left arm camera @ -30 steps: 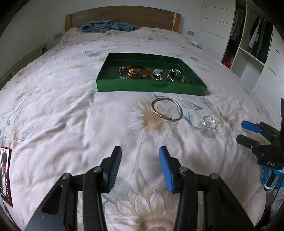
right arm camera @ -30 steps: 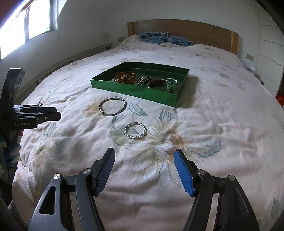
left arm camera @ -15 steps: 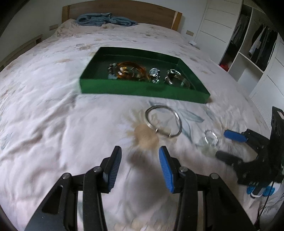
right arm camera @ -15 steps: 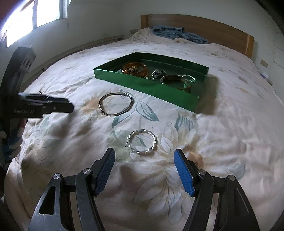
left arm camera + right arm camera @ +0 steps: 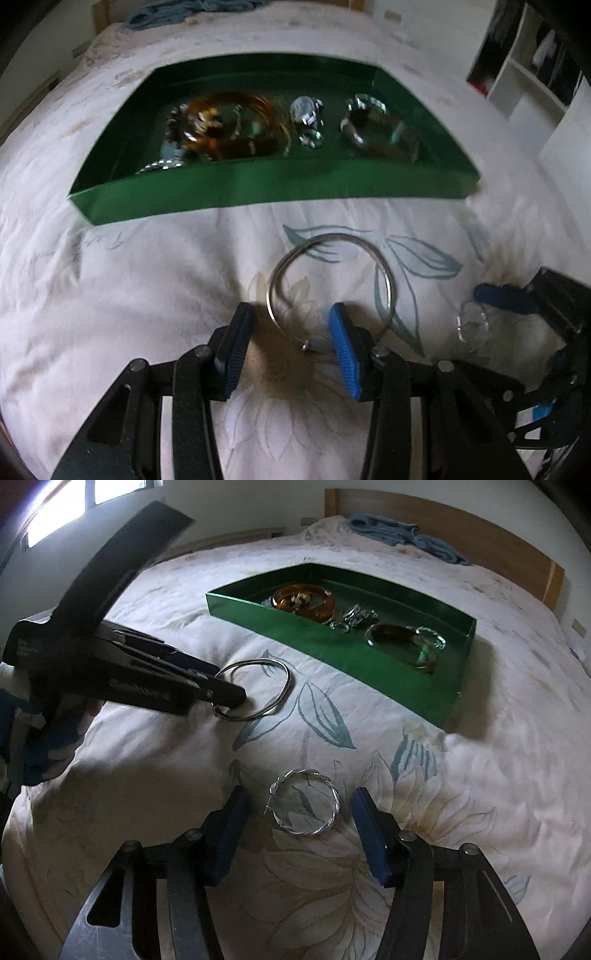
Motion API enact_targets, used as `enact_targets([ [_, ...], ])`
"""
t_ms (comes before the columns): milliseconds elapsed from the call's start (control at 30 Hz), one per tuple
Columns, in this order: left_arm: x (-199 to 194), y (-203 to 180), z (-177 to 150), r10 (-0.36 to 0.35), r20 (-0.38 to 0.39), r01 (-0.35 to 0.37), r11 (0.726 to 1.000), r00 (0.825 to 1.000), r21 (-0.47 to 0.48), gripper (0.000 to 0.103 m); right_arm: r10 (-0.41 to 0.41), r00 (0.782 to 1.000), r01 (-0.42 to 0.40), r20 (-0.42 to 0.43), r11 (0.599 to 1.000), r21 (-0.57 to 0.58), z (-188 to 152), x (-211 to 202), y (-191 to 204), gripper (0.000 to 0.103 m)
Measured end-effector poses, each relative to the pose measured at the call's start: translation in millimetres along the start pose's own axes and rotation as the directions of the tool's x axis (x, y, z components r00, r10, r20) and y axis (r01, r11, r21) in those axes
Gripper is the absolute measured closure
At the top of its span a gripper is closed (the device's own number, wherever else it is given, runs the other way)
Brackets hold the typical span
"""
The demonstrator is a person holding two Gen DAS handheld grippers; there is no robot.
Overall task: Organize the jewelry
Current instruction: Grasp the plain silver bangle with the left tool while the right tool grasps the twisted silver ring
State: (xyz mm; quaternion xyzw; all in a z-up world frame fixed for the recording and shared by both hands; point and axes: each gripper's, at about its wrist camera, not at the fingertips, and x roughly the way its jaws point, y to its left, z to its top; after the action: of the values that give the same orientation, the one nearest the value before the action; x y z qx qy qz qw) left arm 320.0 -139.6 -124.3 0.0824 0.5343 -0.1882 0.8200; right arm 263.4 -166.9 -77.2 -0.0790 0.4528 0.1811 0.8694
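Note:
A large plain silver bangle (image 5: 384,273) lies on the floral bedspread. My left gripper (image 5: 290,328) is open, and the bangle's near-left rim lies between its fingers. In the right wrist view the same bangle (image 5: 284,686) lies at the left gripper's tips (image 5: 225,694). A small twisted silver hoop (image 5: 334,801) lies just ahead of my open right gripper (image 5: 299,808), between its fingertips. The hoop also shows blurred in the left wrist view (image 5: 471,326). A green tray (image 5: 266,188) holds an amber bangle (image 5: 229,122) and several silver pieces.
The tray (image 5: 391,675) sits mid-bed, beyond both loose pieces. A blue folded towel (image 5: 406,535) lies at the wooden headboard (image 5: 480,528). A white wardrobe with open shelves (image 5: 532,85) stands to the right. The bedspread is soft and wrinkled.
Both grippers have moved forward and down to the bedspread. The left now straddles the bangle's rim, and the right has reached the twisted hoop. Both stay open.

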Motion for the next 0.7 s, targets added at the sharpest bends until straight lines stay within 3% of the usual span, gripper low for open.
enact_targets([
  [100, 7.1, 2.7, 4.8, -0.006, -0.031, 0.005, 1.000, 0.999, -0.022, 0.065, 0.012, 1.000, -0.013, -0.013, 1.000, -0.004, 2.1, 5.7, -0.8, 0.051],
  [200, 7.0, -3.4, 4.1, 0.029, -0.016, -0.029, 1.000, 0.999, 0.004, 0.072, 0.027, 0.999, -0.027, -0.018, 1.000, 0.000, 3.2, 9.0, -0.4, 0.063],
  [300, 2.3, -7.4, -0.8, 0.034, 0.019, -0.035, 0.999, 0.999, 0.015, 0.080, 0.021, 1.000, -0.021, -0.015, 1.000, 0.000, 2.6, 8.9, 1.6, 0.064],
  [433, -5.9, -9.9, -5.8, 0.036, 0.043, -0.036, 0.999, 0.998, -0.002, 0.098, 0.009, 1.000, -0.009, -0.004, 1.000, -0.003, -1.0, 3.0, 5.5, 0.064],
  [700, -31.1, -20.2, -23.8, 0.100, 0.122, -0.103, 0.994, 0.987, 0.021, 0.098, -0.003, 0.999, 0.003, 0.051, 1.000, 0.008, -6.5, -17.3, 15.6, 0.065],
])
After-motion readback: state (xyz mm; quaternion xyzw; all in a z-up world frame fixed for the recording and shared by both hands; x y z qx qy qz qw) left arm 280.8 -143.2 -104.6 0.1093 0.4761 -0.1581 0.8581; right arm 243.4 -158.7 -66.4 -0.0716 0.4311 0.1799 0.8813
